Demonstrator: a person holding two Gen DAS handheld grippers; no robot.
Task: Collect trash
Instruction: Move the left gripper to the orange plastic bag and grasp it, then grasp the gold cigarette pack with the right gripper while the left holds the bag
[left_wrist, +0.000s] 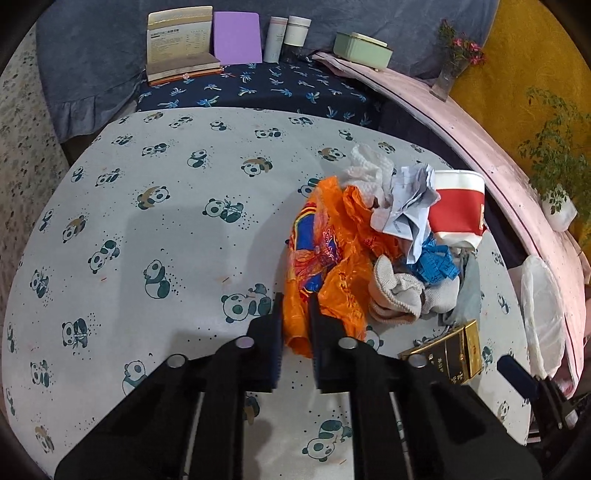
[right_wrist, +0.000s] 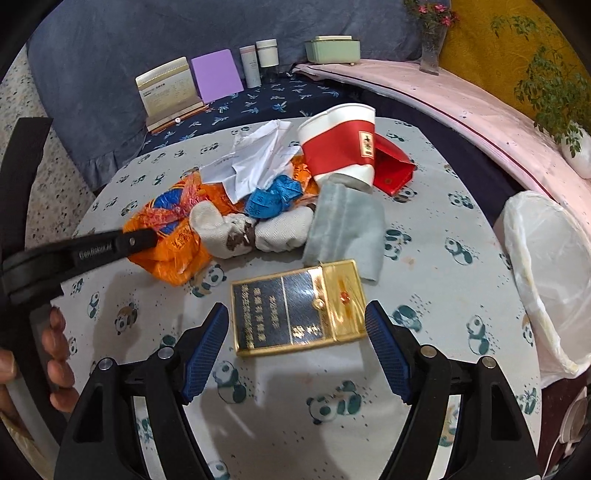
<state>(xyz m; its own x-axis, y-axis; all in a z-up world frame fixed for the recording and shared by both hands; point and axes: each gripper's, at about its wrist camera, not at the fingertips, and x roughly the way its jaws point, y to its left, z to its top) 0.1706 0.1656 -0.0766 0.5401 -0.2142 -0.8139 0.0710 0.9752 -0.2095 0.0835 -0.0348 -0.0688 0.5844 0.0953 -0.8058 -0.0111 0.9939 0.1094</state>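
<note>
on the left arm (right_wrist: 74, 254), "genrobot.ai"; left fingers (left_wrist: 295, 314) pinching orange wrapper (left_wrist: 325, 258), right fingers (right_wrist: 388, 350) wide, empty.

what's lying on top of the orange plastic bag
Crumpled white paper and a blue measuring tape rest on the orange plastic bag; a rolled sock overlaps its edge. Anything beneath stays hidden.
</note>
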